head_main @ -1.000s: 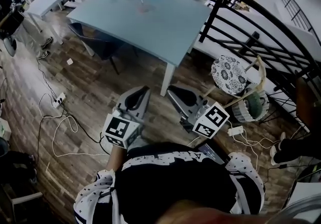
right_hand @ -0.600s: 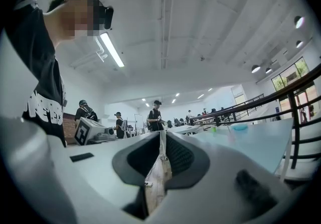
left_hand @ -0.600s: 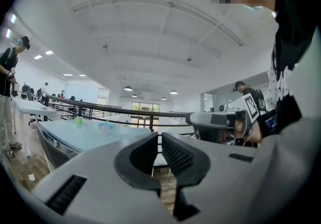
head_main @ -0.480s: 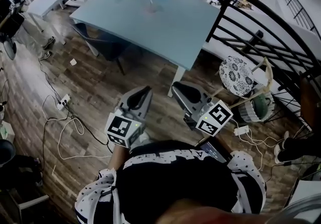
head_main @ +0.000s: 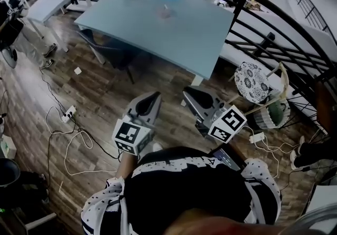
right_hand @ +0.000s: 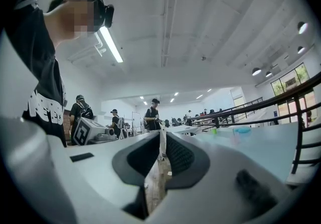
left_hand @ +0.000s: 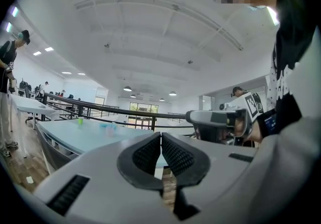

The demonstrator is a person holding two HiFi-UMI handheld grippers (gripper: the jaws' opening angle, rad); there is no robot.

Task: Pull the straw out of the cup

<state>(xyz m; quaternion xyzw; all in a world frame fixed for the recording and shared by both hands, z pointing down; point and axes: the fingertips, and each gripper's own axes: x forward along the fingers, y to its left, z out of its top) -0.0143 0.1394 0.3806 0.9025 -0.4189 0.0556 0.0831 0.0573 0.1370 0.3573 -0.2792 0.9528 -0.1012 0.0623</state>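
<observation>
Grey left claw (head_main: 153,95) and right claw (head_main: 188,92), both clenched on nothing, held low side by side, pointing 12 o'clock; cup (head_main: 165,12) well off on the worktop (head_main: 184,36). Only head view shows floor cables (head_main: 68,139).

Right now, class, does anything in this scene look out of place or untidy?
Yes: loose cables sprawl in loops across the wooden floor at the head view's left, running from a power strip, a likely trip hazard. Nothing on the table looks spilled.
</observation>
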